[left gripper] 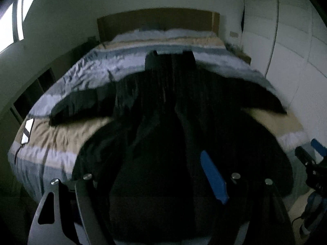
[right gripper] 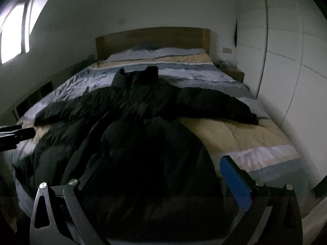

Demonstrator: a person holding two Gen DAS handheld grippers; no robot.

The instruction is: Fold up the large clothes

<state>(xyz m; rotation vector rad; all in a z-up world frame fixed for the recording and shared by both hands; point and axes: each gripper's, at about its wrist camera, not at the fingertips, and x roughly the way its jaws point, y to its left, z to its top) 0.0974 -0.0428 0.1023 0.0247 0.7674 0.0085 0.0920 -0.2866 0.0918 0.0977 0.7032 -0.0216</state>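
No text, label, brand, number or sign can be read in either view; the pictures are dim and blurred, and nothing legible is shown.

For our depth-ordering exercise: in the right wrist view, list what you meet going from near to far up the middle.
right hand-held gripper → black coat → striped bedspread → pillows → wooden headboard → wall

Dim in both views, lit only from a blown-out window (left gripper: 8,26) at upper left. Black coat (right gripper: 126,134) crushed to near shapeless dark. Motion blur across the bedspread (left gripper: 61,130); strong fisheye bending, black vignette at corners.
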